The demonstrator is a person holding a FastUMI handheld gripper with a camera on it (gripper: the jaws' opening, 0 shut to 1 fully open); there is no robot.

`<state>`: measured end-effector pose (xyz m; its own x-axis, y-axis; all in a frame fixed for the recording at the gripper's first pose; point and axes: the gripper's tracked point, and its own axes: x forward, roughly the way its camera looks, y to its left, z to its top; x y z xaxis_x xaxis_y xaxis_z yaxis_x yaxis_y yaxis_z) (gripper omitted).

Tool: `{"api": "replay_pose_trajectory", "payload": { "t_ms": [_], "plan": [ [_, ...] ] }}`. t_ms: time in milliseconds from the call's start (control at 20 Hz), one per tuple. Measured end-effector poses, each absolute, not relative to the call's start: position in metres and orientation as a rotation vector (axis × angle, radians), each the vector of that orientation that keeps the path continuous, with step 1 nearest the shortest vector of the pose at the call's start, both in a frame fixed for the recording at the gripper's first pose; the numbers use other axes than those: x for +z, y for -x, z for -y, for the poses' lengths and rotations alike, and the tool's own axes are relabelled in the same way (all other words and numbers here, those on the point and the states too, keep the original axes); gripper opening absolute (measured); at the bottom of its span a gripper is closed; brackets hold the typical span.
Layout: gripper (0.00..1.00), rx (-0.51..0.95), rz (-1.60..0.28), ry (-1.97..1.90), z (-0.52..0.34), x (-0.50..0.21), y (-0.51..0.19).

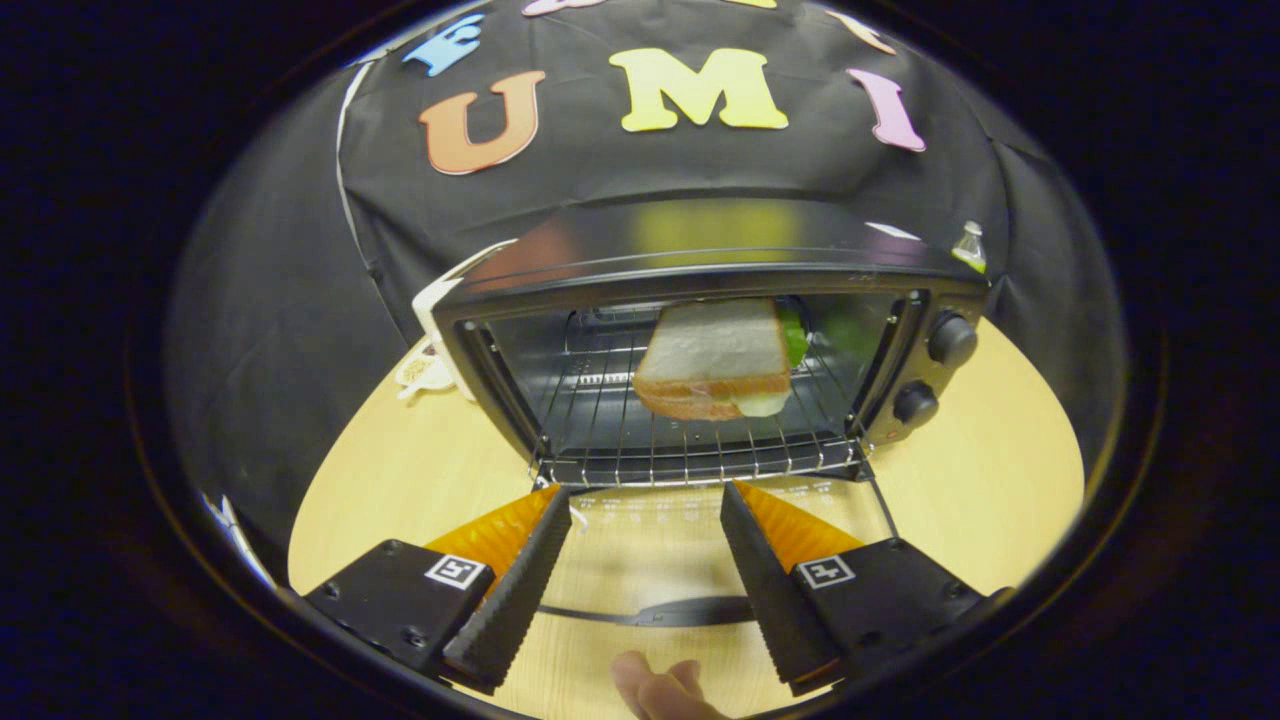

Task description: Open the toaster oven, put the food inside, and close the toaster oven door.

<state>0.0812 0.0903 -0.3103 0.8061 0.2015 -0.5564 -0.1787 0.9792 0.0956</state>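
One sandwich (716,362) flat on the toaster oven (700,300) rack, long axis running near to far, far end hidden, my gripper (646,505) wide open, holding nothing, above the lowered glass door (640,570).

Toaster oven (700,270): glossy dark metal; wire rack (690,450) shiny metal. Table (1000,450): smooth pale wood. Gripper (645,500), spread open: ribbed pads (515,590).
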Motion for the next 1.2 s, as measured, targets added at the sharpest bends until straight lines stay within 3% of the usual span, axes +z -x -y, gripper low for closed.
{"api": "replay_pose_trajectory", "payload": {
  "t_ms": [400,700,1000,1200],
  "plan": [
    [0.97,0.167,-0.664,-0.116,-0.068,-0.359,-0.016],
    [0.97,0.101,-0.727,-0.035,-0.049,-0.4,-0.016],
    [0.96,0.073,-0.595,0.05,-0.05,-0.397,-0.022],
    [0.95,0.081,-0.602,0.022,-0.05,-0.398,-0.021]
  ]
}}
